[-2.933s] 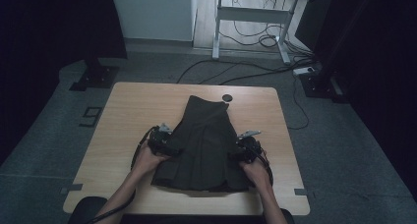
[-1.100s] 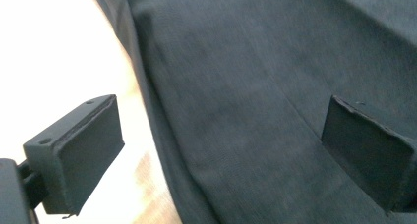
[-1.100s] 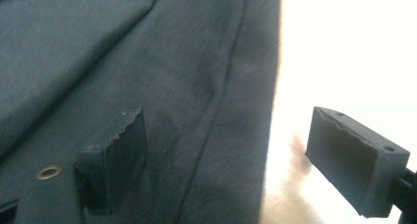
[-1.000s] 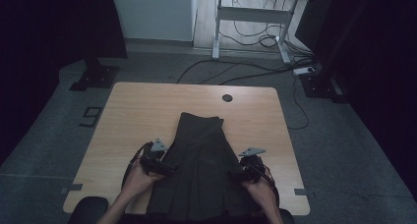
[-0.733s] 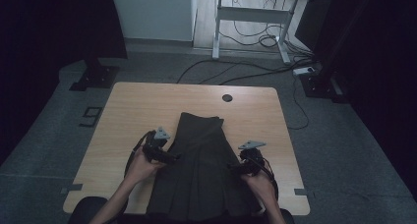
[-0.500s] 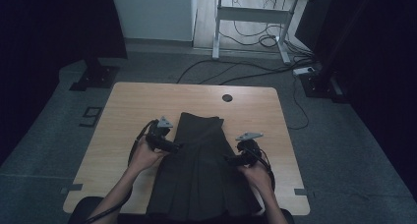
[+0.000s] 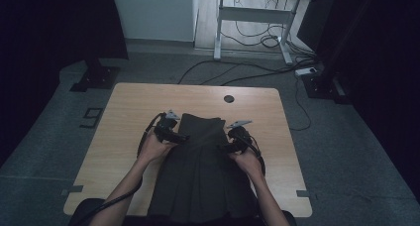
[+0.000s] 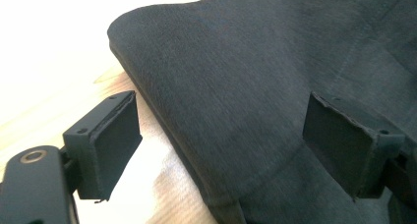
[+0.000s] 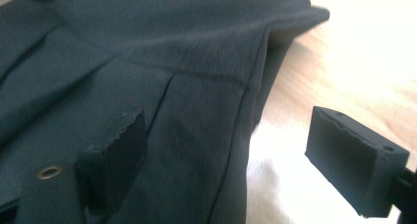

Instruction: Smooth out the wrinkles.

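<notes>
High view: I see a dark grey pleated fabric skirt [image 7: 200,171] lying flat on a light wooden rectangular table [image 7: 129,107], its narrow waistband end away from me, its wide hem running off the near table edge.
Left gripper [image 7: 179,137]: I hold it at the skirt's left edge, just below the waistband corner, pointing inward over the cloth.
Right gripper [image 7: 224,147]: I hold it at the skirt's right edge, roughly level with the left one, pointing inward.
Left gripper view: my jaws stand wide apart around the skirt's folded edge [image 8: 216,101]; one pad hangs over bare table [image 8: 44,86], the other over cloth. Nothing is clamped between them.
Right gripper view: my jaws are likewise spread wide; one pad sits over the pleated cloth [image 9: 147,86], the other over bare wood [image 9: 314,81]. Nothing is gripped.
Skirt edge: at each gripper it falls between the pads; whether the pads touch it I cannot tell.
Table fixture: a small dark round grommet hole [image 7: 228,98] lies beyond the waistband, apart from the cloth.
</notes>
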Demonstrator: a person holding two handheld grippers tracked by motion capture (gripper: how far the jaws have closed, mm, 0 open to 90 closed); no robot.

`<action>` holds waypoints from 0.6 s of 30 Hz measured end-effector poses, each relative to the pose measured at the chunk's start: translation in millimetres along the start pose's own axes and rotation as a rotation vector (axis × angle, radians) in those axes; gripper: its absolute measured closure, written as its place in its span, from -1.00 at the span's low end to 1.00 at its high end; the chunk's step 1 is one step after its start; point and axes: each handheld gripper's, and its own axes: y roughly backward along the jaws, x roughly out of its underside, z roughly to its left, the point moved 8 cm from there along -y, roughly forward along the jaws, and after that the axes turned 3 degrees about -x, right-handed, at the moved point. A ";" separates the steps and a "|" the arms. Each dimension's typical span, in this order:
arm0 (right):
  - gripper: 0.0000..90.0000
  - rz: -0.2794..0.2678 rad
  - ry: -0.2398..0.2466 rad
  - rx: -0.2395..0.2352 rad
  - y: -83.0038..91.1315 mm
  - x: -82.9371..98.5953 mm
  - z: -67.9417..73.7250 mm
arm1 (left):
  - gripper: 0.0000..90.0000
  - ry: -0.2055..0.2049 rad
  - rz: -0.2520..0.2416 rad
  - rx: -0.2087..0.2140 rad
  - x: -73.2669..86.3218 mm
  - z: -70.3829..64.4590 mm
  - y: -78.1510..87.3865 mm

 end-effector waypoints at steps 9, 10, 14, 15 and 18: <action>-0.62 -0.015 -0.019 0.024 -17.8 -27.1 -9.0 | -0.66 0.018 0.017 -0.020 -5.8 7.9 -16.9; -0.62 -0.015 -0.024 0.026 -19.9 -29.7 -10.4 | -0.65 0.022 0.020 -0.022 -5.4 9.4 -18.9; -0.62 -0.001 -0.045 0.053 -29.4 -34.8 -18.7 | -0.65 0.048 0.019 -0.043 -2.6 16.1 -25.9; -0.62 0.002 -0.055 0.052 -31.5 -34.8 -21.0 | -0.64 0.056 0.020 -0.044 -1.5 17.8 -27.3; -0.62 0.011 -0.079 0.063 -37.4 -31.6 -28.1 | -0.65 0.052 0.035 -0.062 3.5 22.8 -31.2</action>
